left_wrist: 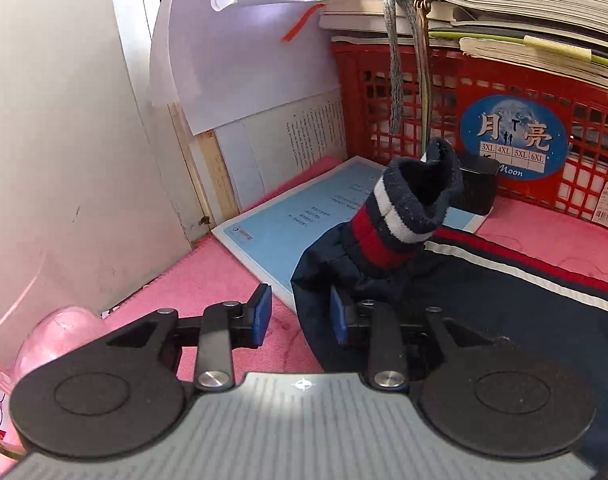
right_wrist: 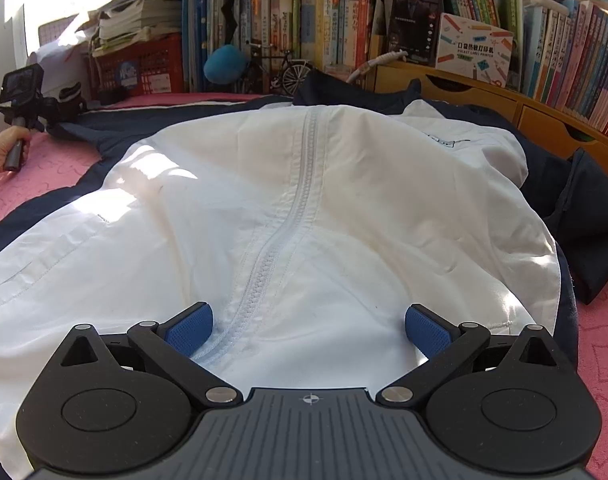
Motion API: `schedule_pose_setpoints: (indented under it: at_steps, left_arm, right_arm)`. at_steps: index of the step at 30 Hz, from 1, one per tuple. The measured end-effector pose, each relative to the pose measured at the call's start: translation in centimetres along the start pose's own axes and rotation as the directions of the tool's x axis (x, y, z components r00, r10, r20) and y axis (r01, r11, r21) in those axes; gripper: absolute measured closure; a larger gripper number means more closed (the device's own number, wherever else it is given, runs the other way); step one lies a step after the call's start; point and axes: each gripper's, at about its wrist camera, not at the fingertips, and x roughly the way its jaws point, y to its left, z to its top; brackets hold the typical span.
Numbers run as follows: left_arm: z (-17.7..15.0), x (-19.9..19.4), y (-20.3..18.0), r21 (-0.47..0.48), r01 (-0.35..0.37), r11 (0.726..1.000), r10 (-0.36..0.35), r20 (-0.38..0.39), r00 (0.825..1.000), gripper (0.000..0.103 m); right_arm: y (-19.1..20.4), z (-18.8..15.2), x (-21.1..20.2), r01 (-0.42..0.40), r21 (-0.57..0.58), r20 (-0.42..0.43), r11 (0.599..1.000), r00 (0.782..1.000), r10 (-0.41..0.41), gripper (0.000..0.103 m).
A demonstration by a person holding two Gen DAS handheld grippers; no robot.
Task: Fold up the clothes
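On the pink cloth by the red crate, my left gripper has its jaws partly open; the navy sleeve drapes over the right blue pad and nothing is pinched. The striped cuff stands up over the blue booklet. My right gripper hovers wide open over the jacket, which lies spread on the pink surface with its white front and zipper facing up; I hold nothing there. In the right view, a hand grips the left tool's handle.
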Motion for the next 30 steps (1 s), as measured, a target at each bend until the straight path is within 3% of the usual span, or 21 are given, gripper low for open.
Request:
schedule_pose_setpoints:
  at_steps: [1,2,4,6,10,12,14,15,19,26,27,30]
  left_arm:
    - [0.1,-0.4,0.3,-0.021,0.031,0.999,-0.031,-0.006,1.0,0.057]
    - [0.2,-0.9,0.6,-0.048,0.065,0.997,-0.066,-0.011,0.998,0.035]
    - [0.1,-2.3,1.3,-0.095,0.129,0.987,-0.13,-0.007,0.991,0.011]
    - [0.0,-3.7,1.5,-0.109,0.174,0.979,-0.175,0.005,0.985,0.01]
    - [-0.8,-6.9,1.1,-0.043,0.22,0.975,-0.22,0.005,0.976,0.008]
    - [-1.9,-9.3,1.3,-0.02,0.287,0.958,-0.288,-0.003,0.958,0.007]
    - [-3.5,-12.1,1.9,0.001,0.382,0.924,-0.382,-0.015,0.924,0.007]
    - [-4.5,-13.7,2.4,0.014,0.439,0.898,-0.439,-0.02,0.898,0.007]
    - [-10.3,-21.4,5.1,0.051,0.679,0.732,-0.674,-0.092,0.733,0.003]
    - [-19.2,-31.1,7.9,0.014,0.886,0.463,-0.857,-0.247,0.452,0.0]
    - [-20.0,-31.8,7.8,0.009,0.899,0.439,-0.866,-0.262,0.426,0.0]
    - [-22.0,-33.0,6.7,0.016,0.91,0.415,-0.861,-0.318,0.398,0.0]
  right_arm:
    - [0.1,0.1,0.0,0.002,0.0,-0.003,1.0,1.0,-0.002,0.0]
    - [0.2,0.2,-0.1,0.004,-0.001,-0.006,1.0,1.0,-0.004,0.0]
    - [0.4,0.2,-0.3,0.004,-0.005,-0.012,1.0,1.0,-0.004,0.0]
    - [0.5,0.0,-1.1,-0.005,-0.002,-0.004,1.0,1.0,0.005,0.0]
    - [0.6,-0.9,-3.4,-0.042,0.006,0.024,0.999,0.999,0.042,0.0]
    - [1.0,-1.5,-4.8,-0.063,-0.005,0.042,0.998,0.997,0.064,0.0]
    - [0.9,-2.4,-5.9,-0.061,-0.001,0.057,0.998,0.997,0.06,0.0]
    - [0.7,-2.9,-6.4,-0.055,0.008,0.062,0.998,0.997,0.054,0.0]
    - [-0.3,-4.8,-8.5,-0.033,0.043,0.084,0.999,0.996,0.029,0.0]
    - [-2.0,-8.1,-12.1,0.005,0.104,0.12,0.995,0.993,-0.017,0.0]
    - [-2.2,-8.5,-12.7,0.01,0.113,0.124,0.994,0.992,-0.024,0.0]
    - [-3.4,-10.1,-13.8,0.024,0.165,0.129,0.986,0.991,-0.046,0.0]
